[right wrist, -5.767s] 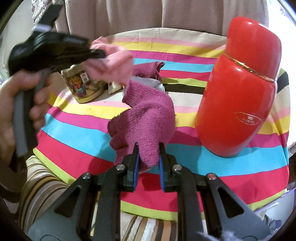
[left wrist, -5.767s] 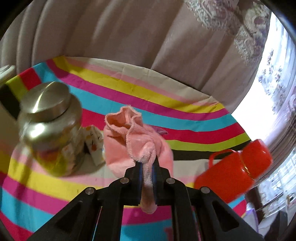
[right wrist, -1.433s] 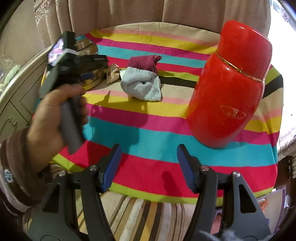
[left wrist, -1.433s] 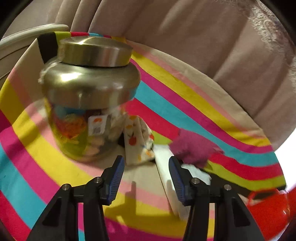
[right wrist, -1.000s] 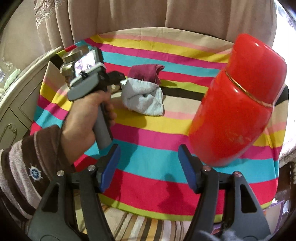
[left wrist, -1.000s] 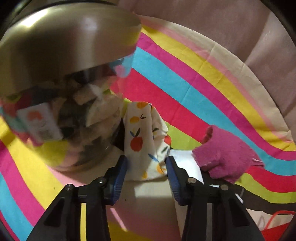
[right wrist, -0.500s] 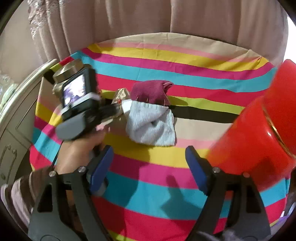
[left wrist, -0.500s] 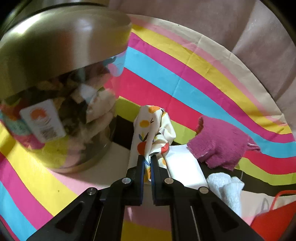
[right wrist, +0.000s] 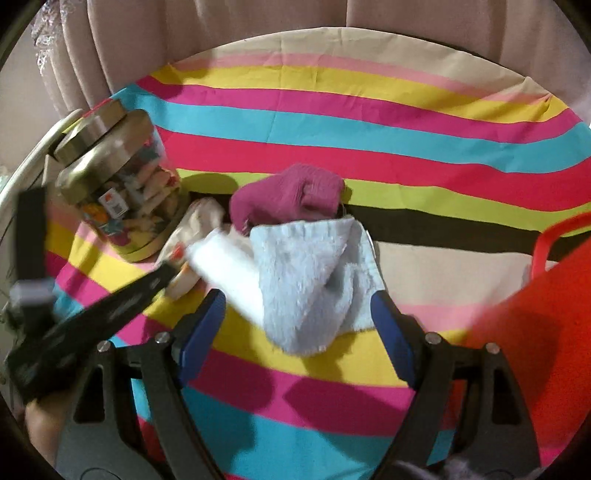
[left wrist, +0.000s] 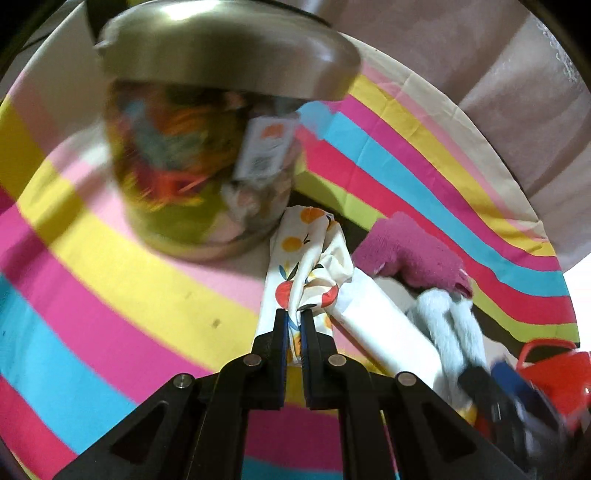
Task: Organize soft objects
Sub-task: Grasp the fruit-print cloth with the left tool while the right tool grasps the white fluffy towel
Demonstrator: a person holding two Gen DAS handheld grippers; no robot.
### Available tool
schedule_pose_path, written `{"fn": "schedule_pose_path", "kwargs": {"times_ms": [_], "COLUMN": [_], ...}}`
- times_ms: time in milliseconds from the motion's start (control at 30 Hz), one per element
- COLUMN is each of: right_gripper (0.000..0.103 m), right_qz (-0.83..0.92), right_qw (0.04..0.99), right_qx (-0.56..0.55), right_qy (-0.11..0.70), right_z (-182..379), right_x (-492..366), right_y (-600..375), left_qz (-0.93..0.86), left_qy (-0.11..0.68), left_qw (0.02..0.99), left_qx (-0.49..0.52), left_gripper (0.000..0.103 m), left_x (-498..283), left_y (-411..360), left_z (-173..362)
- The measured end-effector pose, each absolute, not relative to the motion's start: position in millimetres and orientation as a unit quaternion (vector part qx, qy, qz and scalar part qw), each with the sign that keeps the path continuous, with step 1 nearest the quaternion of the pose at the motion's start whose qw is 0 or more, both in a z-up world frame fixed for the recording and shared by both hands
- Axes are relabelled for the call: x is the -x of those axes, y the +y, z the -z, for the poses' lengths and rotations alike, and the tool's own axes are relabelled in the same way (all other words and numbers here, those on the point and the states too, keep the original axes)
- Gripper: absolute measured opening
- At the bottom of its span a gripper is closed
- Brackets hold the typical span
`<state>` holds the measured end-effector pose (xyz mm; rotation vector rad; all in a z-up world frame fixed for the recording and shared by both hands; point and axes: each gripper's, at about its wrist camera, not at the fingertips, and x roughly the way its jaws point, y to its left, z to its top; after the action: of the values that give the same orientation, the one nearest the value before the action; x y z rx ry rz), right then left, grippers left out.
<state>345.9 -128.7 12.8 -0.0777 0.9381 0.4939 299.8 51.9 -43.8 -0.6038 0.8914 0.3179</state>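
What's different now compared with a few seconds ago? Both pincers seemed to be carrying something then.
Both let go of their earlier loads: the pink cloth is out of view, and the magenta glove lies on the pile. The left gripper moved in beside the jar and closed on the fruit-print cloth. The right gripper, open, has closed in on the light blue towel. The jar, the red jug and the striped tablecloth stayed put.

We note a round table under a striped cloth (right wrist: 332,122); beige curtains (right wrist: 221,33) behind it; daylight at its right.
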Motion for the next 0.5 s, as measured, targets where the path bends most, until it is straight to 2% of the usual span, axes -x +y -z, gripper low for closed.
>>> {"fn": "schedule_pose_path", "kwargs": {"times_ms": [67, 100, 167, 200, 233, 333, 500], "right_gripper": [0.083, 0.078, 0.052, 0.034, 0.028, 0.018, 0.017], "right_qz": [-0.233, -0.231, -0.229, -0.231, -0.232, -0.228, -0.231], "right_qw": [0.862, 0.861, 0.856, 0.854, 0.854, 0.864, 0.872], "right_qx": [0.032, 0.032, 0.032, 0.028, 0.024, 0.041, 0.041], "right_qy": [0.449, 0.452, 0.462, 0.465, 0.465, 0.447, 0.43], "right_z": [-9.0, -5.9, 0.3, 1.8, 2.7, -3.7, -17.3], "right_x": [-351.1, -354.1, -357.2, -357.3, -356.9, -346.8, -326.1], "right_y": [-128.8, -128.6, -129.5, -130.8, -132.5, -133.9, -142.1], "left_qz": [-0.147, -0.144, -0.142, -0.14, -0.138, -0.134, -0.142], "left_qy": [0.425, 0.428, 0.429, 0.429, 0.428, 0.425, 0.412], "left_qw": [0.844, 0.841, 0.839, 0.838, 0.837, 0.836, 0.837], "left_qx": [0.293, 0.297, 0.303, 0.308, 0.312, 0.321, 0.332], "left_gripper": [0.006, 0.006, 0.006, 0.006, 0.006, 0.006, 0.006], "left_x": [-289.8, -283.5, -271.6, -264.7, -257.5, -228.8, -200.9], "left_y": [55.4, 56.7, 59.1, 60.6, 62.0, 66.2, 76.5], "left_z": [43.9, 43.5, 42.8, 42.4, 42.0, 40.5, 33.5]}}
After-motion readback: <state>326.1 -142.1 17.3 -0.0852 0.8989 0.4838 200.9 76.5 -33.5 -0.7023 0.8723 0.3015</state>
